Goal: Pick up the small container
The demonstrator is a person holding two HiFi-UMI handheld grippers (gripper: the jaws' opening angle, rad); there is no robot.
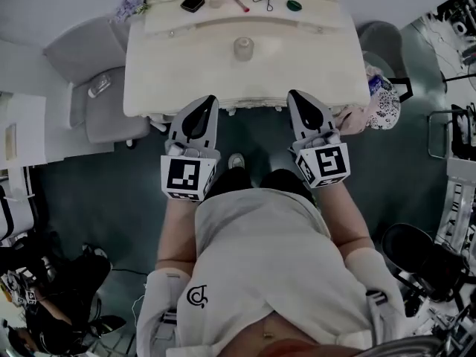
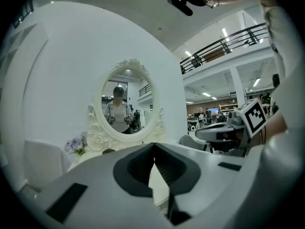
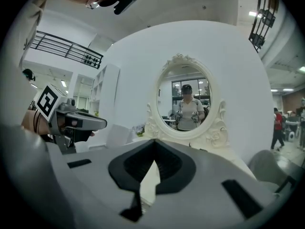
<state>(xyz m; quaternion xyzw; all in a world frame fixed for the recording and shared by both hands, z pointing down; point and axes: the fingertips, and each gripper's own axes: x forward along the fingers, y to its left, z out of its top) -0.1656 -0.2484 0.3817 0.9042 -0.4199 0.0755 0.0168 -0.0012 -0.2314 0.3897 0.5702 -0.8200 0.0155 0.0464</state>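
Note:
The small container (image 1: 243, 48), a cream round pot with a lid, stands on the cream dressing table (image 1: 163, 88), near the middle. Both grippers hang short of the table's front edge, well apart from the pot. My left gripper (image 1: 210, 99) is shut with nothing in it, its tip pointing at the table edge. My right gripper (image 1: 292, 94) is likewise shut and holds nothing. In the left gripper view my left gripper (image 2: 154, 144) shows its jaws meeting at the tip. The right gripper view shows my right gripper (image 3: 154, 141) closed the same way. The pot is hidden in both gripper views.
Along the table's back lie a black compact (image 1: 192, 4), a pink stick (image 1: 239, 2), a small metal tool (image 1: 263, 0) and a green lid (image 1: 294, 5). An oval mirror (image 2: 126, 99) rises behind. A grey chair (image 1: 97, 88) stands left, a floral bag (image 1: 383, 99) right.

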